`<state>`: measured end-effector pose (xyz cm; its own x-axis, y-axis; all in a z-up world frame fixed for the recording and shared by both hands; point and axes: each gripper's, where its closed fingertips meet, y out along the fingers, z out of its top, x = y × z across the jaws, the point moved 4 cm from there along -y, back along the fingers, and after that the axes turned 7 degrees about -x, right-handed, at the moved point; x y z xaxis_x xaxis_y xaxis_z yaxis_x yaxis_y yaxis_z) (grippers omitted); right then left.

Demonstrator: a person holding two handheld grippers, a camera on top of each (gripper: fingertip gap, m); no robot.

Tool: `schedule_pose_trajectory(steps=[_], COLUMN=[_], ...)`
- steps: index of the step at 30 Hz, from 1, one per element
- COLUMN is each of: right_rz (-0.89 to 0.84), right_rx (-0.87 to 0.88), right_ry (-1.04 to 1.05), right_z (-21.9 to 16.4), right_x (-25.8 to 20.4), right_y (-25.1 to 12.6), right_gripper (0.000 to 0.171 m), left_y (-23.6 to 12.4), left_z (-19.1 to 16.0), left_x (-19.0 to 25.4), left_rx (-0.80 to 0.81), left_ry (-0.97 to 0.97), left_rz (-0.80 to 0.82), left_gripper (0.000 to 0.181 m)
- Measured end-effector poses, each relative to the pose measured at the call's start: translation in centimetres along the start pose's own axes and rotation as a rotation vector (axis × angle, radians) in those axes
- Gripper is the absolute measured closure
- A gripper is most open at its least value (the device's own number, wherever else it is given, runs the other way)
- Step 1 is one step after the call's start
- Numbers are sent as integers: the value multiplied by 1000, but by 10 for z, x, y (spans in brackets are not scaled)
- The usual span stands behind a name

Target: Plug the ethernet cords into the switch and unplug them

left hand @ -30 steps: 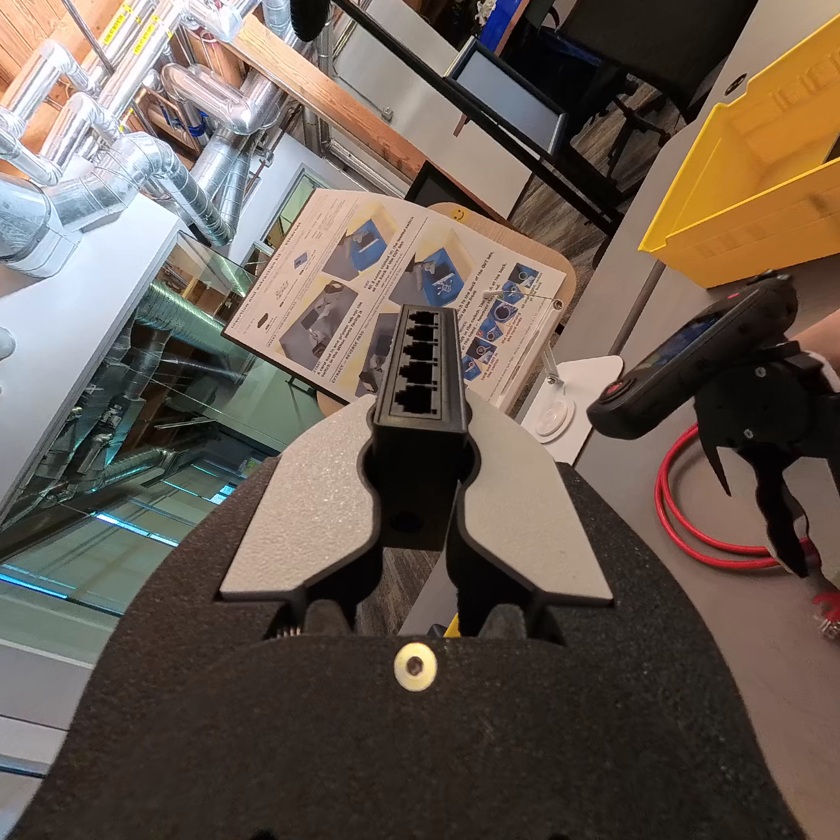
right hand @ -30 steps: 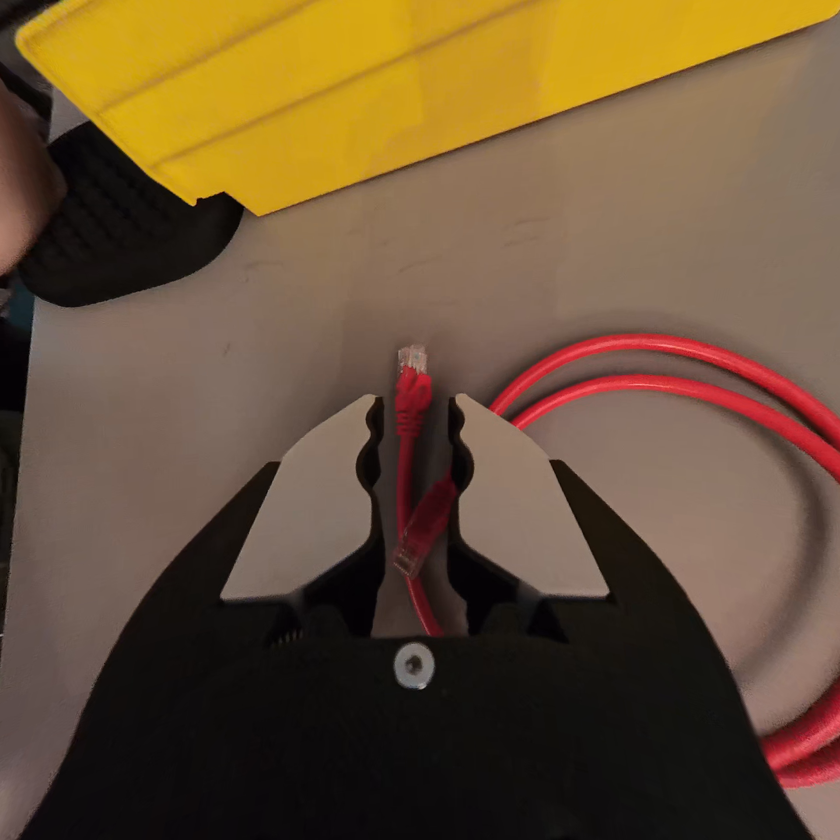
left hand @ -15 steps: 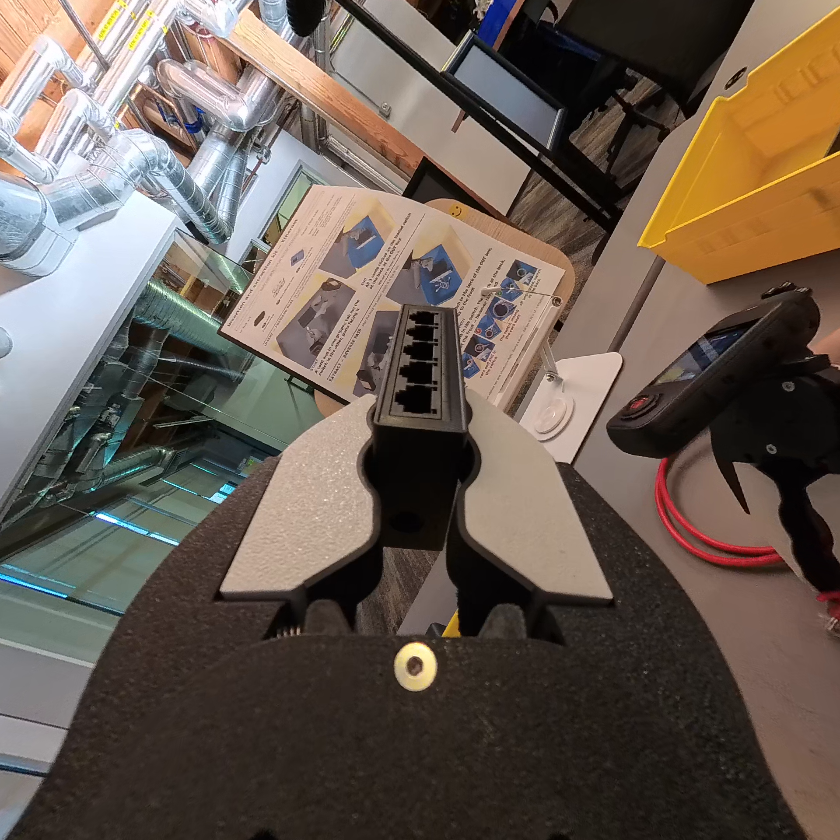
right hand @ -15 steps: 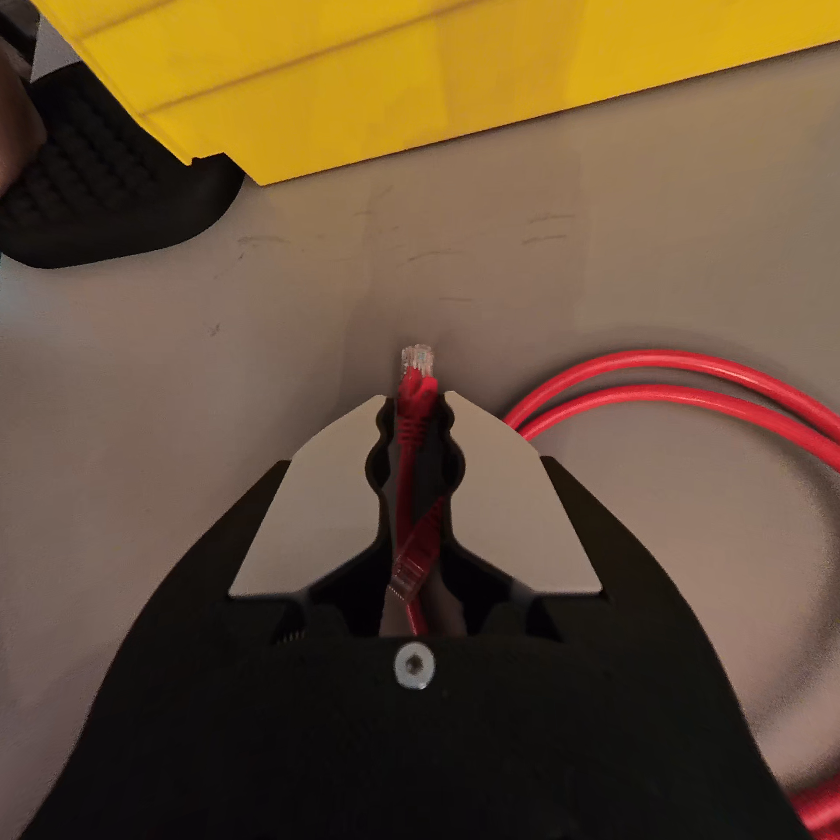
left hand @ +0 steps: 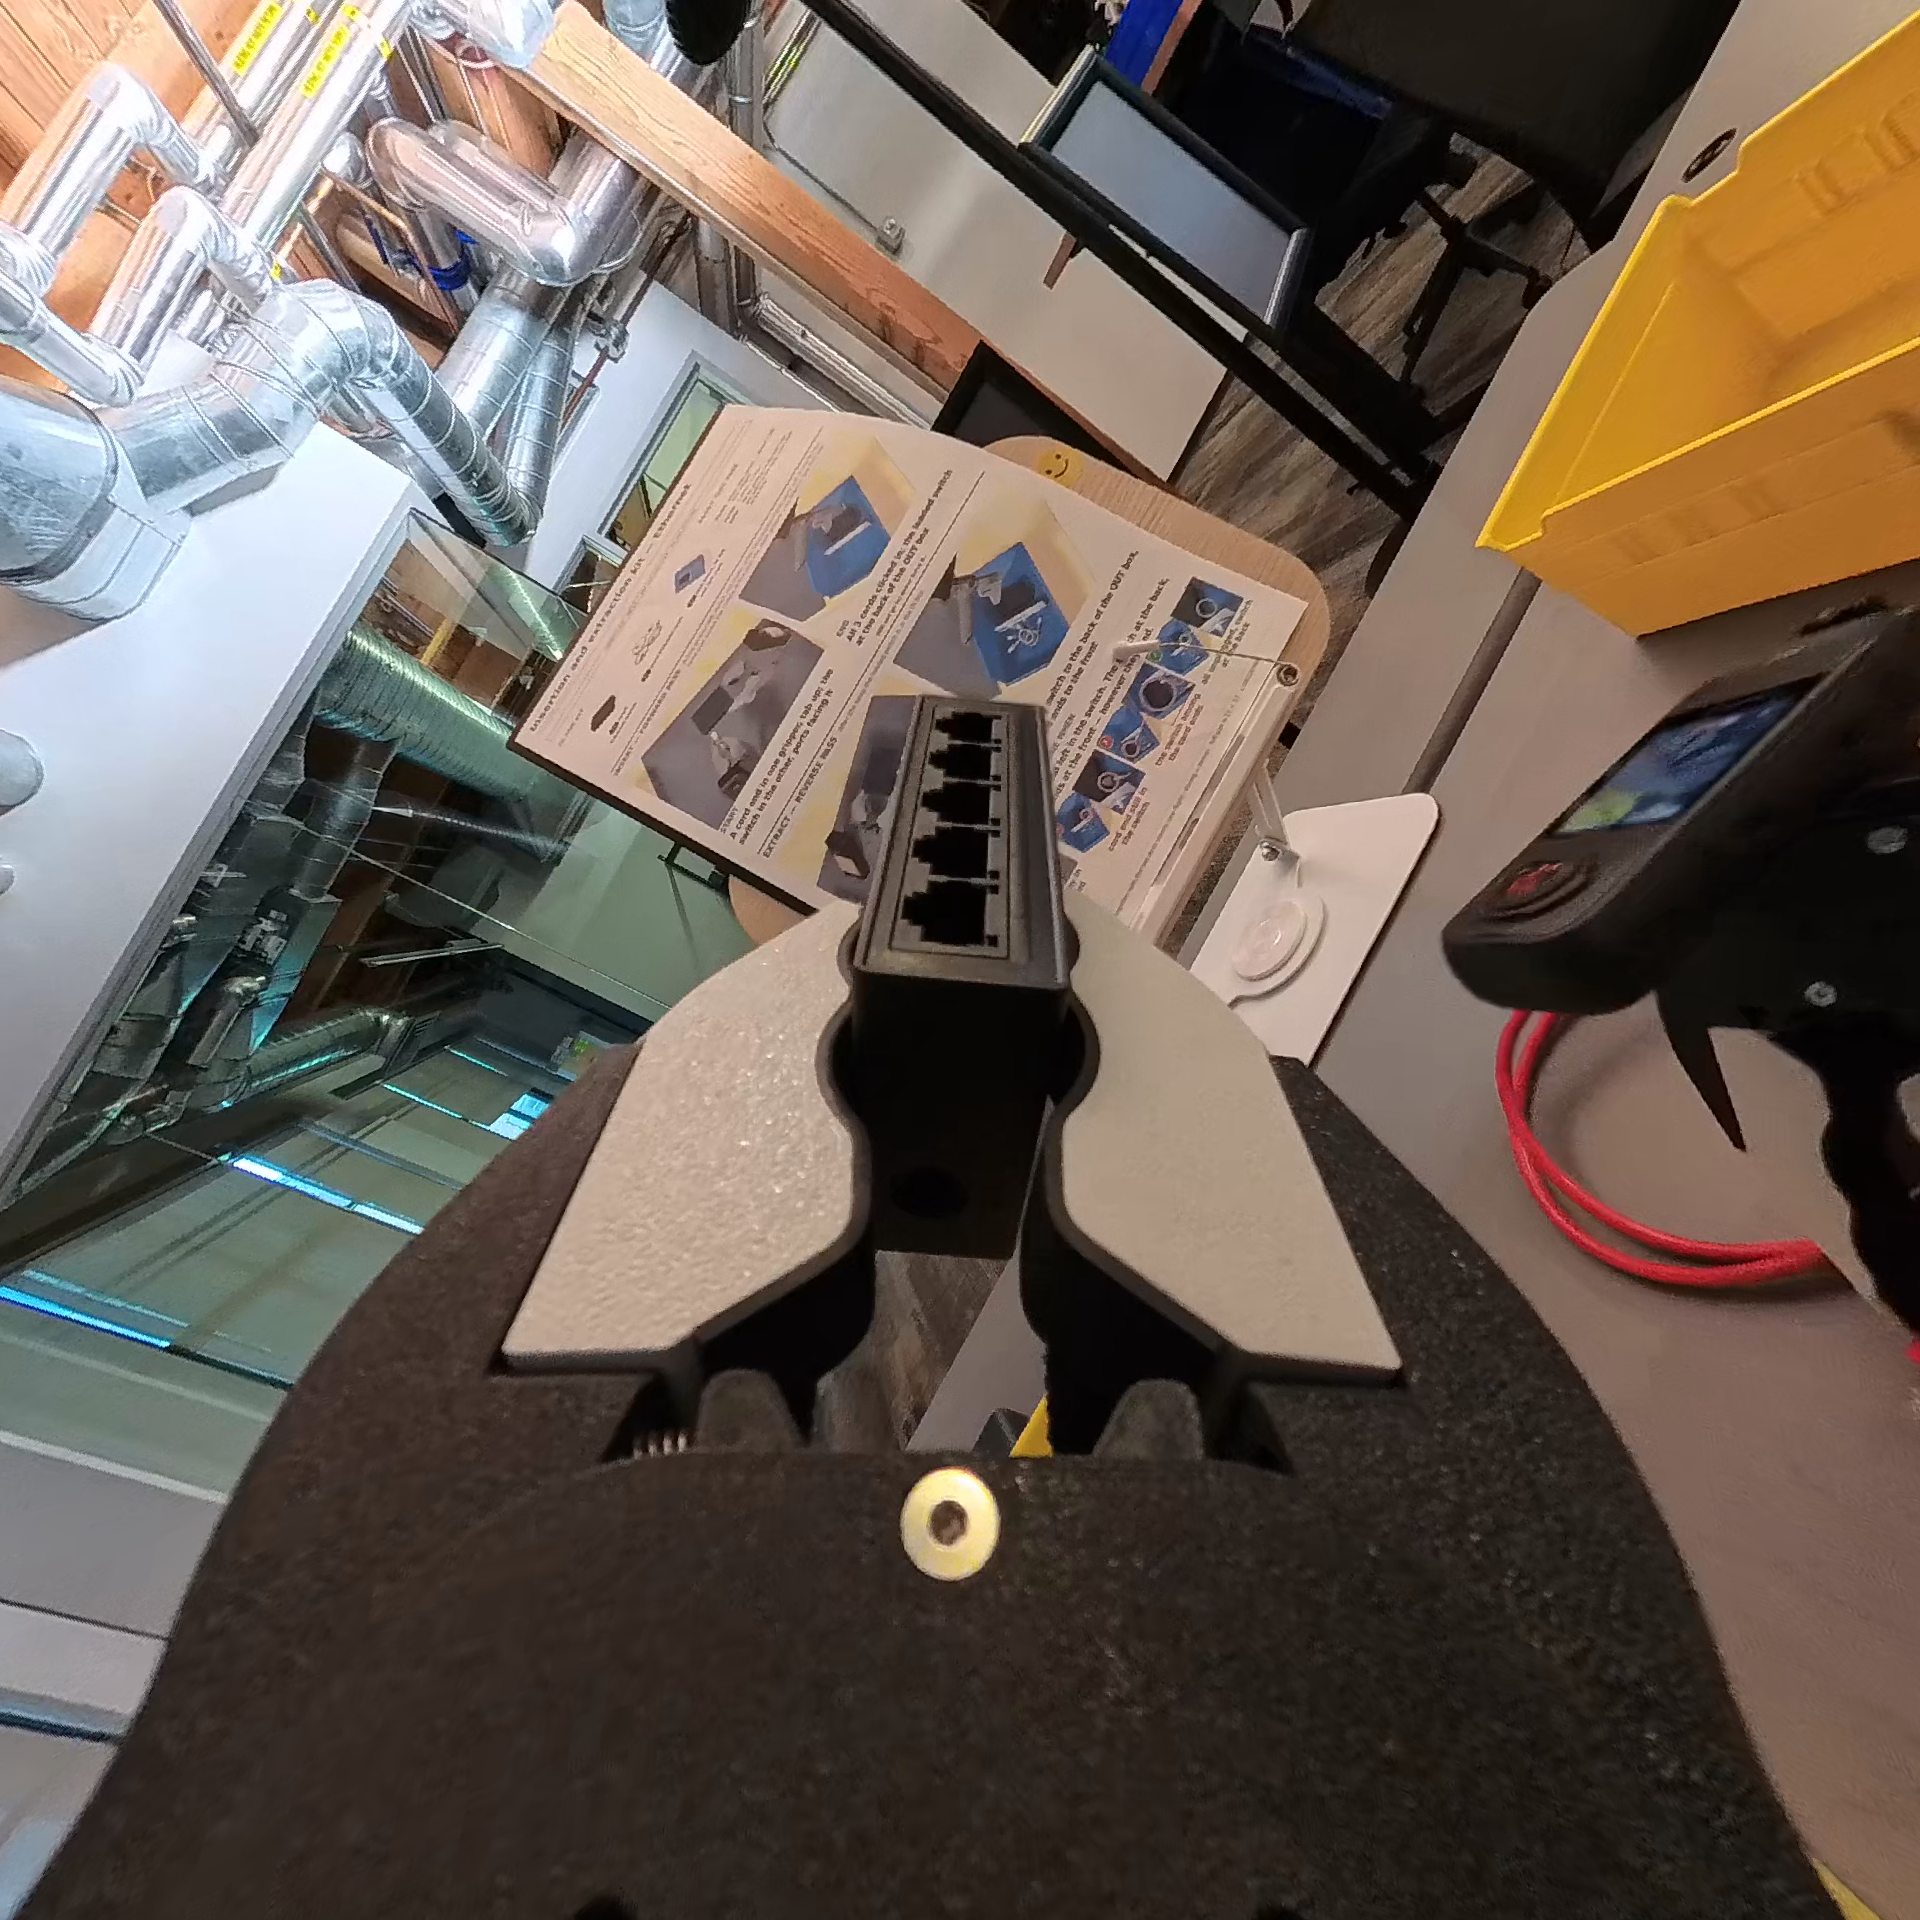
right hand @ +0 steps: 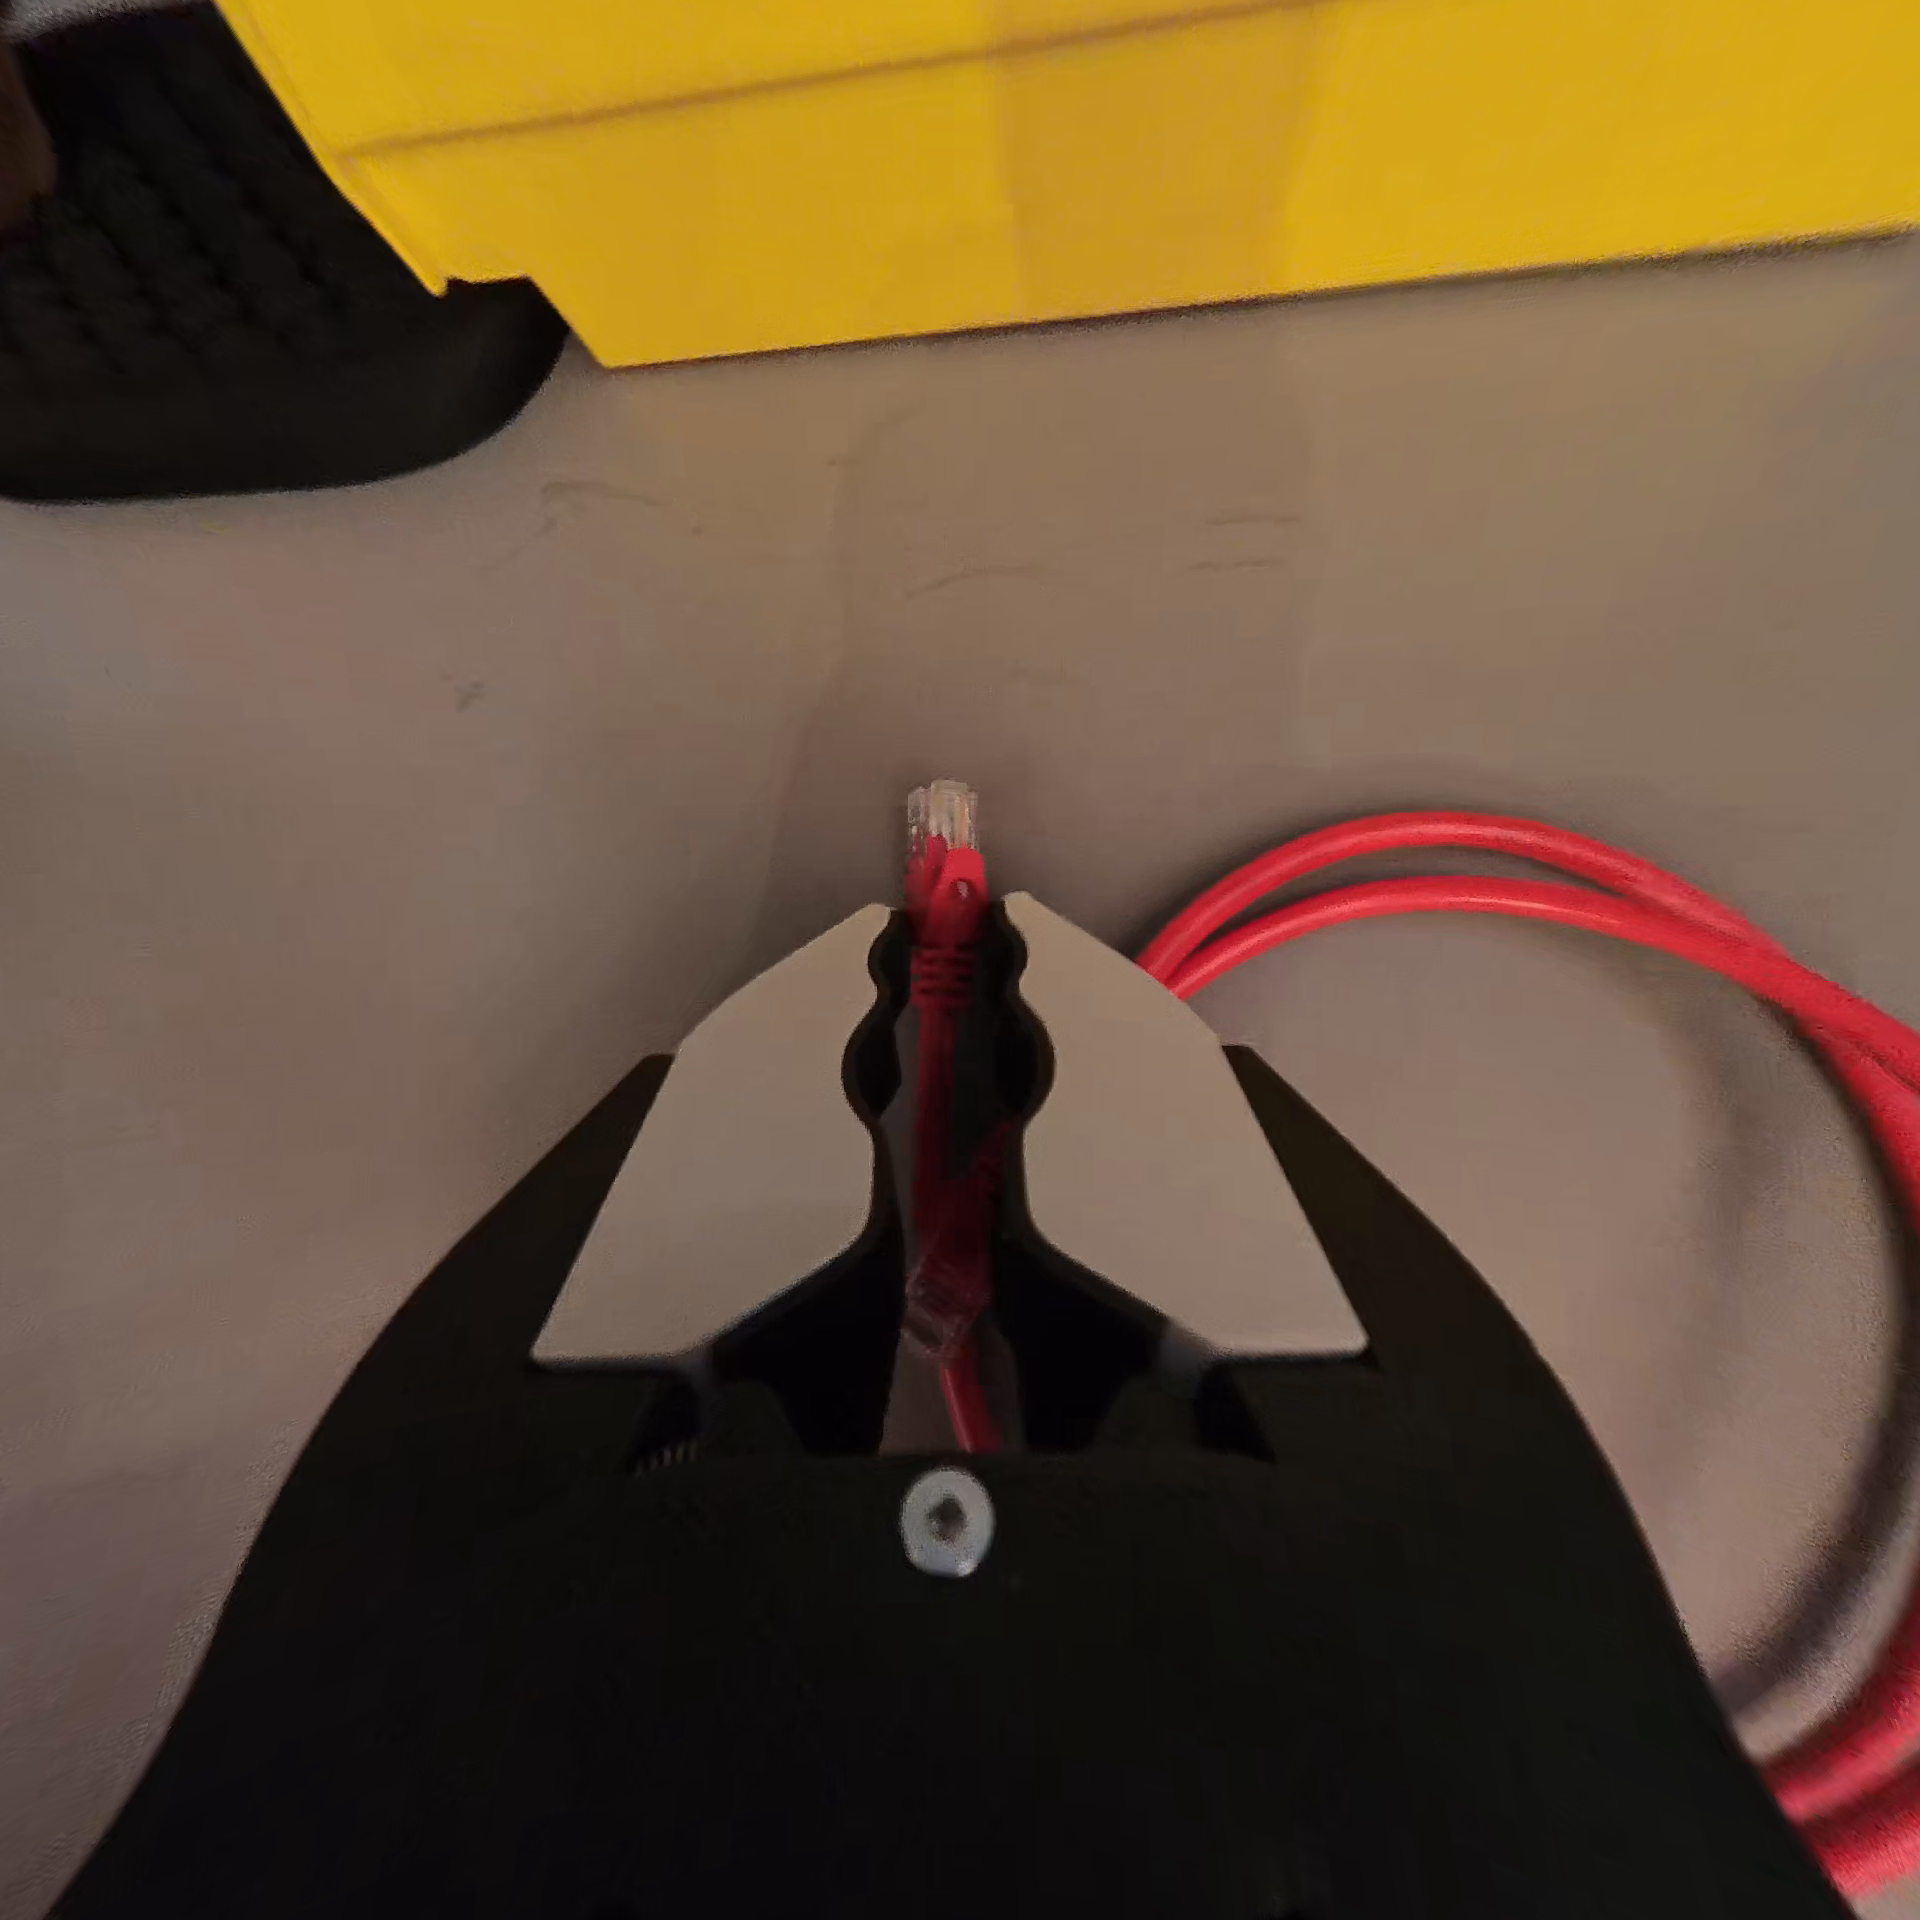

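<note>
With the left gripper clamping the switch and the right gripper pinching the plug, lifting should keep it straight, tip forward.

Left wrist view: bright, sharp, wide-angle bending at edges.
Right wrist view: dim, warm, soft motion blur; bin smeared; table shadowed.

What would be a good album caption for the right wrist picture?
Right gripper pinches a red ethernet cord behind its clear plug, above the grey table.
</note>
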<state>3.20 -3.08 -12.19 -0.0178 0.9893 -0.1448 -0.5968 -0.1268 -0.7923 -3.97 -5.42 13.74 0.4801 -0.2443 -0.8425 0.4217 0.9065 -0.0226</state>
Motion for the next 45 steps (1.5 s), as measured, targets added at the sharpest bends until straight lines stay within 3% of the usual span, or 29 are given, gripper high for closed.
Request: schedule_pose_trajectory(steps=[3,7,13,20,27,35,45], right_rz=[-98,-272,-465,-594,-631,-649,-673], right_rx=[39,90,190,186,163,91,18], right_ry=[-117,-209,-217,-182,-111,-39,62], right_z=[12,29,36,29,30,36,26], right_x=[-7,-15,-26,-40,-52,-60,-42], right_y=[-20,-74,-163,-214,-226,-212,-200], right_gripper=[156,156,157,157,157,157,157], left_y=[1,7,21,36,46,56,59], left_z=[-4,-8,-7,3,10,6,6], left_x=[-1,4,24,57,84,100,108], left_rx=[-27,-59,-85,-69,-66,-142,-163], left_ry=[24,56,113,177,250,392,438], left_rz=[17,15,-24,-76,-97,-59,-56], left_gripper=[152,152,152,152,152,151,152])
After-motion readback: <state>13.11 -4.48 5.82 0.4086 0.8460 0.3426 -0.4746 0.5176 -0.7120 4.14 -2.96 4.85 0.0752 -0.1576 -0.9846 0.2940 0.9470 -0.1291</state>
